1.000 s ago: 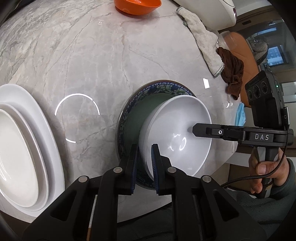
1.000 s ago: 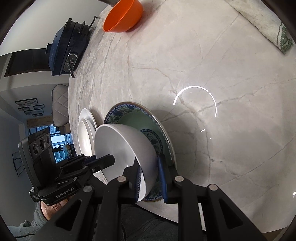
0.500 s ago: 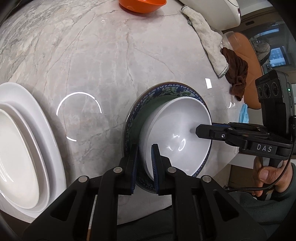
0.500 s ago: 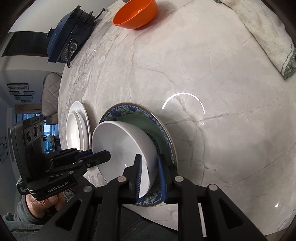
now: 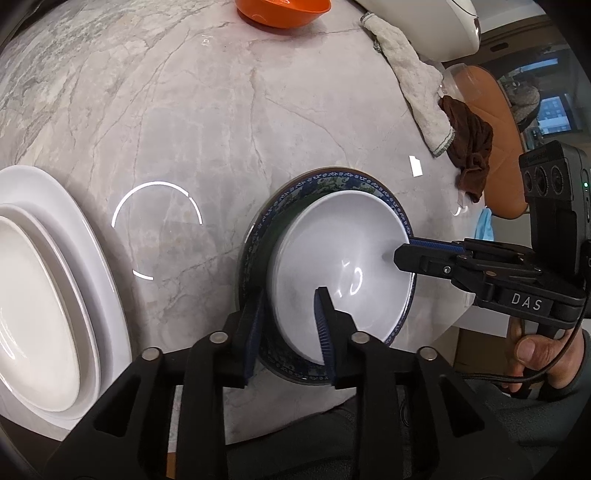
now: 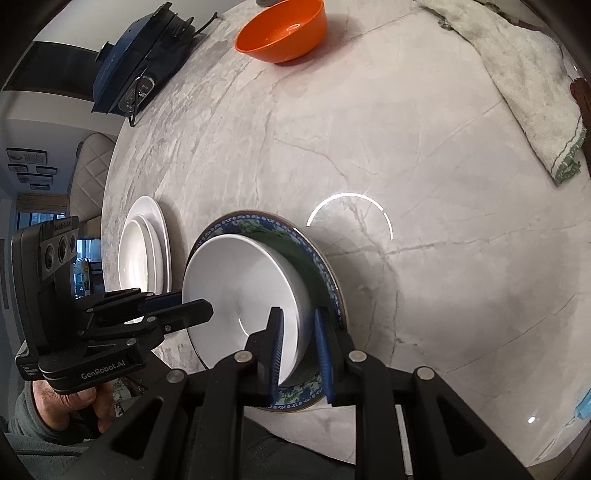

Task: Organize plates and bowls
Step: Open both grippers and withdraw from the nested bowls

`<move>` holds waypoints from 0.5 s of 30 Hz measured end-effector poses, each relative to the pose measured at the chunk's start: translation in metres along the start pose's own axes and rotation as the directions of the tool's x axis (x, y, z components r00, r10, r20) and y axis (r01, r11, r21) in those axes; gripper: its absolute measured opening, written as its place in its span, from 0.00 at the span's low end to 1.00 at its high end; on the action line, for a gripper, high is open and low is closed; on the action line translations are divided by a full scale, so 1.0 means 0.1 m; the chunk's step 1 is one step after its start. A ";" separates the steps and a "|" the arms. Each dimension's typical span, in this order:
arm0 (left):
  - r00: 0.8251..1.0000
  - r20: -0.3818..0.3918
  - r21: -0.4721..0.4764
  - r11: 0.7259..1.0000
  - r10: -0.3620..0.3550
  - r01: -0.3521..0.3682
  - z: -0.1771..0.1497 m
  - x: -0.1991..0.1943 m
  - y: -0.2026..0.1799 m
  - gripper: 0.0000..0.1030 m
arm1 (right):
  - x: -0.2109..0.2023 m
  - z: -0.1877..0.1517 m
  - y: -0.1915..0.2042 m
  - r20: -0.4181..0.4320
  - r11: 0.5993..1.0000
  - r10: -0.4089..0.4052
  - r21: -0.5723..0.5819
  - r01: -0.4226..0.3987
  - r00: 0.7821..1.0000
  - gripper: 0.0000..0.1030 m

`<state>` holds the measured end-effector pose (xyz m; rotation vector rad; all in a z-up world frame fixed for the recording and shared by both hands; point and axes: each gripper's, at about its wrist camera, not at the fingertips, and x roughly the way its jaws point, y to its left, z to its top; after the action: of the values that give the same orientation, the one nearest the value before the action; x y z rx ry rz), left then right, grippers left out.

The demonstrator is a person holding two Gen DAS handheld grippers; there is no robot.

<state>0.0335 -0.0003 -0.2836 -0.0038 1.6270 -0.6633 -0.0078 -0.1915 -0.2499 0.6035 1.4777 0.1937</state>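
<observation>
My left hand-held gripper [image 5: 290, 325] has just been opening: its jaws now stand apart on either side of the near rim of the white bowl [image 5: 343, 269], the rim between them but neither pad pressing on it. My right hand-held gripper [image 6: 299, 347] is narrow, with the bowl's wall between its pads, and I judge it to be clamped there, so it alone has the bowl. The bowl sits inside the blue-patterned plate [image 5: 332, 177], directly ahead of both tools on the marble desk [image 5: 184, 110], and I cannot tell whether it lies fully flat. That is the risk: with one side freed, a one-sided pinch on a smooth glazed wall could let the bowl pivot or slip and knock against the plate. If I pull my left tool back carelessly, the inner finger could catch the rim and drag bowl and plate towards the desk edge, which lies close beneath my tools. The stacked white plates [image 5: 40, 295] lie off to the left of my left tool, the orange bowl [image 5: 284, 13] far ahead, both well apart from this.
</observation>
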 end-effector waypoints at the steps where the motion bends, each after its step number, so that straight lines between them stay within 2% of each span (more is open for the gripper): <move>1: 1.000 0.003 0.000 1.000 -0.014 0.014 -0.01 -0.03 -0.02 0.43 | -0.02 -0.01 0.02 0.005 1.000 -0.002 0.002 0.002 1.000 0.26; 3: 1.000 0.019 0.010 1.000 -0.022 0.022 -0.03 -0.11 -0.07 0.74 | -0.10 -0.01 0.03 0.019 1.000 0.009 0.008 -0.009 1.000 0.34; 5: 0.999 0.042 0.021 0.999 0.027 -0.028 -0.04 -0.20 -0.13 0.89 | -0.20 -0.01 0.04 0.044 1.000 -0.009 0.009 0.008 0.999 0.63; 7: 0.998 0.063 0.012 1.000 0.025 -0.026 -0.02 -0.28 -0.14 0.90 | -0.31 0.00 0.03 0.071 1.000 0.009 0.014 -0.010 0.997 0.71; 11: 0.998 0.067 -0.022 1.000 0.002 -0.001 0.03 -0.35 -0.11 0.90 | -0.47 0.08 -0.03 0.104 1.000 0.010 0.024 -0.013 0.994 0.71; 15: 0.992 0.093 -0.027 0.996 -0.086 0.089 0.10 -0.55 -0.10 0.91 | -0.60 0.18 -0.14 0.137 0.997 0.039 0.057 -0.048 0.990 0.75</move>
<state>0.0493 0.0078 -0.2300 -0.1274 1.5552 -0.6952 -0.0008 -0.2367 -0.2045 0.6848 1.3432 0.1397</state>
